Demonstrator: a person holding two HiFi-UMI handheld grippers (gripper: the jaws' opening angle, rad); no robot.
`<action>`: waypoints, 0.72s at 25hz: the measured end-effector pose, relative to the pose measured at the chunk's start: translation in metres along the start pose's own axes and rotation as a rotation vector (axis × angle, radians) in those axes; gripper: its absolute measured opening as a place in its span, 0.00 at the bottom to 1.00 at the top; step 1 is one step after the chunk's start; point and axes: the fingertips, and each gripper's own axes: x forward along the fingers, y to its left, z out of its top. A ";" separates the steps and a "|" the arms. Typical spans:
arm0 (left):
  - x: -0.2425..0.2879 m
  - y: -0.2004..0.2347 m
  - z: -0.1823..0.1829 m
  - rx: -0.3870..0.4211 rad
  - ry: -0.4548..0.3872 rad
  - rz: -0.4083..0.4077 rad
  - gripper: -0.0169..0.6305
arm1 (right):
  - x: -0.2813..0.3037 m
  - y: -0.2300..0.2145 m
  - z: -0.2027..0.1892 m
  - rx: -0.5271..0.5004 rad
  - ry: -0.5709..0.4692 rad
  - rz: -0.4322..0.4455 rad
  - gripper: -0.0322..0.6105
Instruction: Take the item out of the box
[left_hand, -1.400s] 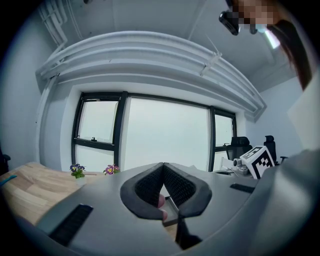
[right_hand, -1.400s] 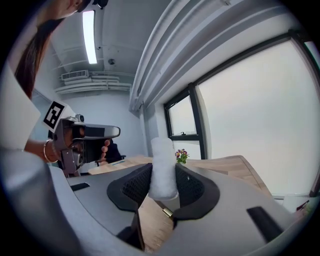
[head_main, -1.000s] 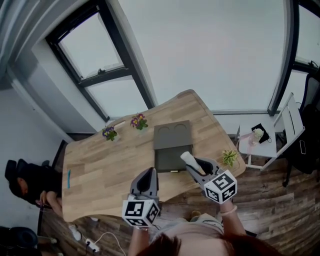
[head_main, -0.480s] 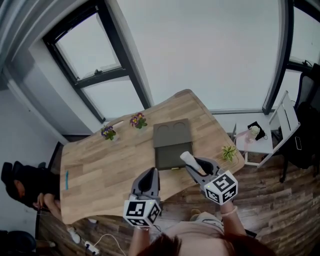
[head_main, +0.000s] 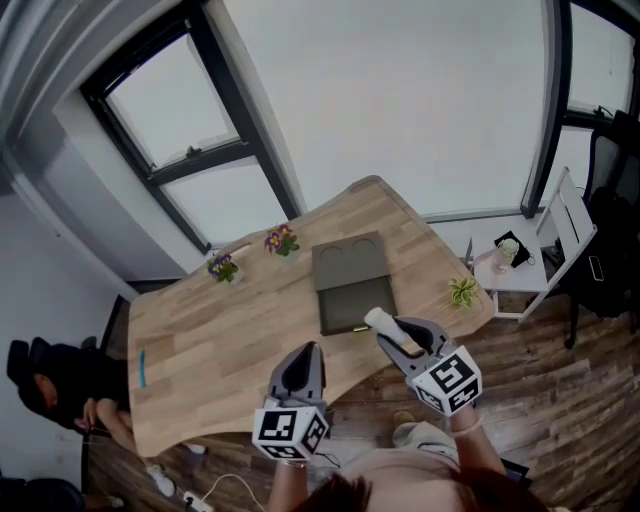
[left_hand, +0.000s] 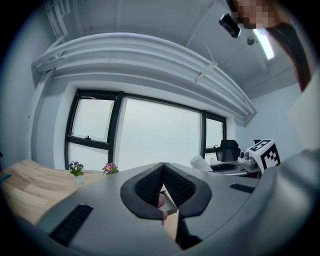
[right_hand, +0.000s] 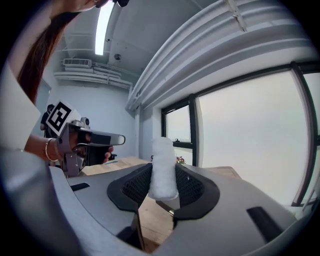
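Grips the white roll (right_hand: 163, 167) upright between the jaws of the right gripper (head_main: 392, 332), already out of the open dark box (head_main: 353, 291) and above the near edge of the table (head_main: 220, 330). Carries the left gripper (left_hand: 162, 184) pinched together on nothing, beside the right. Looks to have the removal itself done; leaves, at most, setting the roll down

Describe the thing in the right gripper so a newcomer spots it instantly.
Find the wooden table, then the dark open box at its near edge. Just in front, the right gripper clamps a white roll. It is the only pale fuzzy cylinder there; its neighbours are that box and potted flowers.
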 end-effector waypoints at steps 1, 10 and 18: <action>-0.004 0.000 -0.001 -0.001 0.001 -0.001 0.03 | -0.002 0.004 0.000 -0.003 -0.001 -0.003 0.26; -0.038 -0.007 -0.004 0.000 -0.002 -0.024 0.03 | -0.023 0.037 0.007 -0.028 -0.012 -0.024 0.25; -0.071 -0.009 -0.010 -0.005 -0.013 -0.020 0.03 | -0.038 0.063 0.008 -0.053 -0.014 -0.019 0.25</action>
